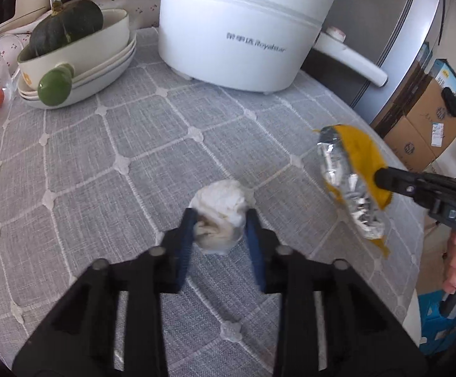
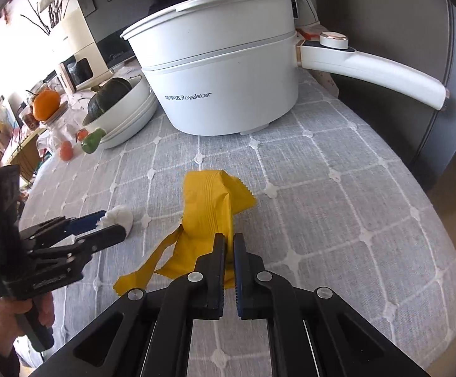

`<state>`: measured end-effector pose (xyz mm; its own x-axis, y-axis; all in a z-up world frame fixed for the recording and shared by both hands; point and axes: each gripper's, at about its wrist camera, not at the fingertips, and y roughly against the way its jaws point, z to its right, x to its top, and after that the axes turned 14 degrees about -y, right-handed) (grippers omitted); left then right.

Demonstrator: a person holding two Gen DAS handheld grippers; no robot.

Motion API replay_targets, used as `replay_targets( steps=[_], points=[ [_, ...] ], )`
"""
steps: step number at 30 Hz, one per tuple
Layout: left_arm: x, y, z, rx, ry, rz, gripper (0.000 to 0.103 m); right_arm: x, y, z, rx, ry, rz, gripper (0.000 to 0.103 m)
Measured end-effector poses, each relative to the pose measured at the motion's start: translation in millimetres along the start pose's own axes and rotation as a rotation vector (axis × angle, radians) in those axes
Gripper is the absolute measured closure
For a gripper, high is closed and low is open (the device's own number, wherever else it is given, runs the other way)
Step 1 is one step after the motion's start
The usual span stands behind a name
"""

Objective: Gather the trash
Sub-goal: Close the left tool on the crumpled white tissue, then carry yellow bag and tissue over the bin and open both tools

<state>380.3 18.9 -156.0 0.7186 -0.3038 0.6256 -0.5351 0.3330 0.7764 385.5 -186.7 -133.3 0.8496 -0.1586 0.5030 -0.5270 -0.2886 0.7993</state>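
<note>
From the left wrist view, the left claw [image 1: 218,220] has its two blue pads on both sides of a white tissue ball [image 1: 220,216], which lies on the grey tablecloth [image 1: 102,172]. The jaws are narrow and the pads touch the ball on its two sides, so it is gripped. To the right of this claw, the right claw [image 1: 382,179] holds a yellow wrapper [image 1: 353,169] with a silver inside; the wrapper looks raised from the cloth. Beyond the left claw stands a white pot [image 1: 237,31], and far to its left a stack of bowls [image 1: 80,62] with a dark squash [image 1: 67,25].

From the right wrist view, the right claw [image 2: 228,242] is almost fully closed on the lower part of the wrapper [image 2: 209,210], which stands up just ahead of the fingertips. To the left of it, the left claw [image 2: 110,223] pinches the tissue ball [image 2: 121,216] on the cloth. The pot [image 2: 221,84] stands further ahead.
</note>
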Motion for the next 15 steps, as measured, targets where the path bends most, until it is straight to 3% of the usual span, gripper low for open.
replay_targets(
  steps=[7, 15],
  points=[
    [-12, 38, 21, 0.031, 0.008, 0.003, 0.081, -24, 49, 20, -0.025, 0.000, -0.002, 0.098],
    [-45, 126, 71, -0.038, 0.003, 0.065, 0.081, -68, 129, 31, -0.036, -0.031, 0.024, 0.098]
  ],
)
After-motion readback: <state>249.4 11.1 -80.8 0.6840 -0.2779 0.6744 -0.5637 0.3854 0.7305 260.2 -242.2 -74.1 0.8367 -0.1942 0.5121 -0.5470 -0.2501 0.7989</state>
